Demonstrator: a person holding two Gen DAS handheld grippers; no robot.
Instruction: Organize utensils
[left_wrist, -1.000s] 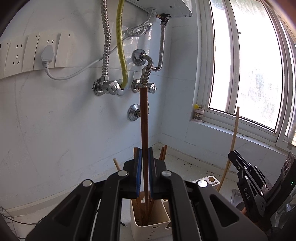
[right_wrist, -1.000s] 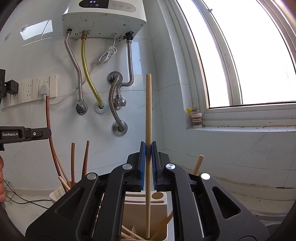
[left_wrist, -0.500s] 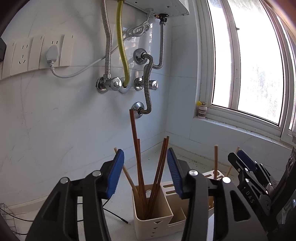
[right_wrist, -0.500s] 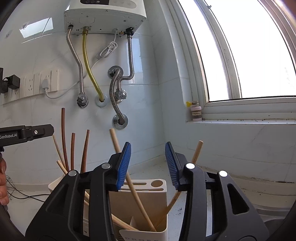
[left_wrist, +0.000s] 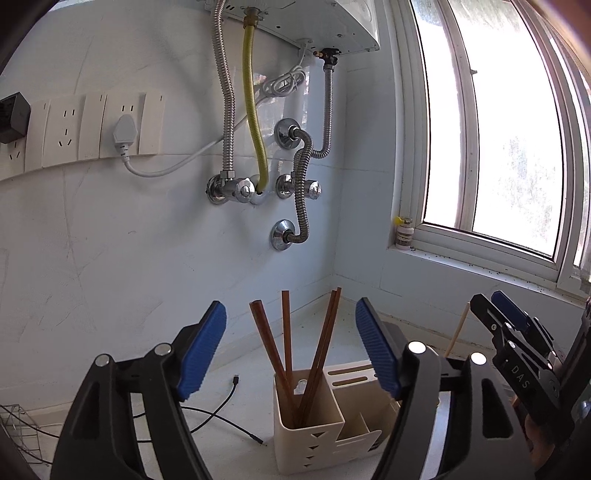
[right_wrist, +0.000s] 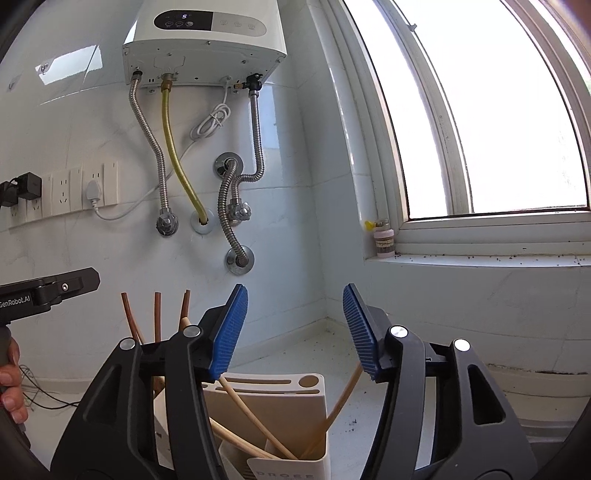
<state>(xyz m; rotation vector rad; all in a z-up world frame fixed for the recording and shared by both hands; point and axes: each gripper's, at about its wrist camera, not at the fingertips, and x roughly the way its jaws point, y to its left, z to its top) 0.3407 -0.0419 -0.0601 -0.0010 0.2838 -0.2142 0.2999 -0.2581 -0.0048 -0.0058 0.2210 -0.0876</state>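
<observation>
Four dark chopsticks (left_wrist: 291, 354) stand in the holder (left_wrist: 308, 439) at six o'clock; pale chopsticks (right_wrist: 258, 421) lean in its neighbouring slot. Left gripper (left_wrist: 291, 350) and right gripper (right_wrist: 293, 328) are opening, empty. Sorting looks nearly done.

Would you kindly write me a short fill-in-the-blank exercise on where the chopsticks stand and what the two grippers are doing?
1. The dark brown chopsticks stand in the ____ holder.
2. The number of dark brown chopsticks in the left wrist view is ____.
3. The pale chopsticks lean in a compartment below the ____ gripper.
4. The left gripper has jaws that are opening, and the pads press on ____.

Missing words: cream; four; right; nothing
</observation>
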